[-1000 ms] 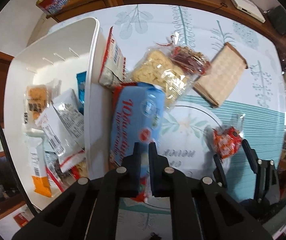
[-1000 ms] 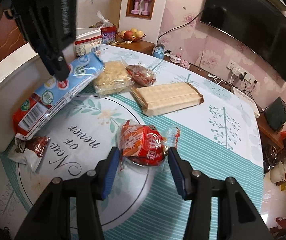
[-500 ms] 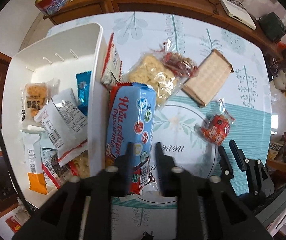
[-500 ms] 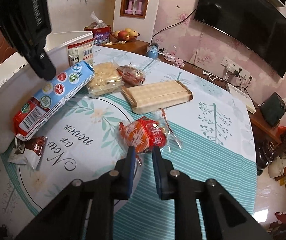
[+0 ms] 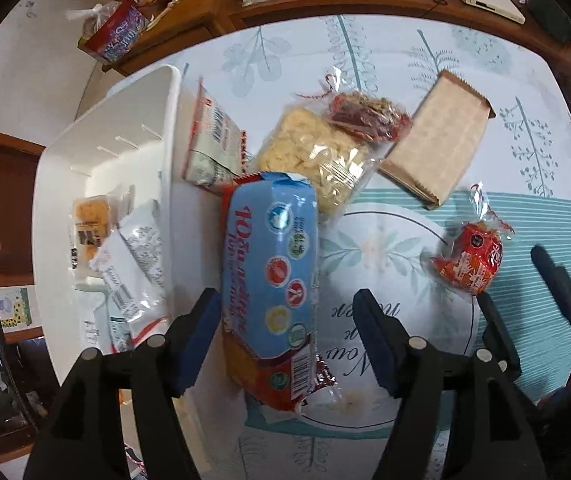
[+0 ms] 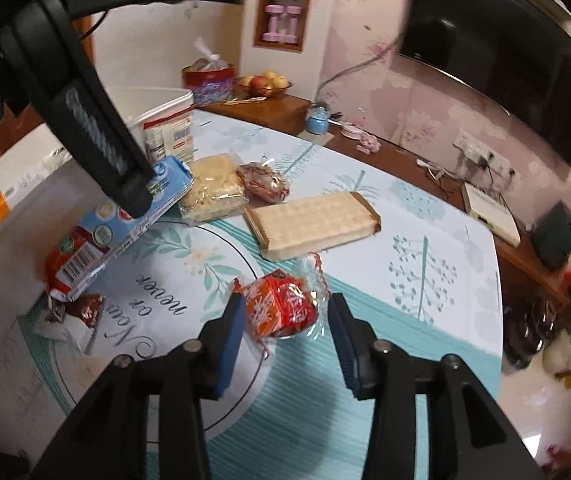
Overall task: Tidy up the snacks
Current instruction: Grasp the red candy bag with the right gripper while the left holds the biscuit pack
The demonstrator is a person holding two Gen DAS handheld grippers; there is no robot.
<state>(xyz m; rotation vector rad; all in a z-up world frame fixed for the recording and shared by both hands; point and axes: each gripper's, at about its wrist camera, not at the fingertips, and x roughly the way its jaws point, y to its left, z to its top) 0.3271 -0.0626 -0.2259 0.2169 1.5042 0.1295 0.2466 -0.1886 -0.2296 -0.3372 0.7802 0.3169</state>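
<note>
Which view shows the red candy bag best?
Right wrist: the red candy bag lies close and centred between the open right gripper fingers, untouched. Left wrist shows it smaller, off to the right, beside that gripper.

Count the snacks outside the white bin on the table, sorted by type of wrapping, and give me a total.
Clear bags: 3 (yellow crackers, dark red snacks, red sweets)
Printed packets: 3 (blue biscuit pack, white and red packet, small brown wrapper)
Wafer block: 1
Total: 7
</note>
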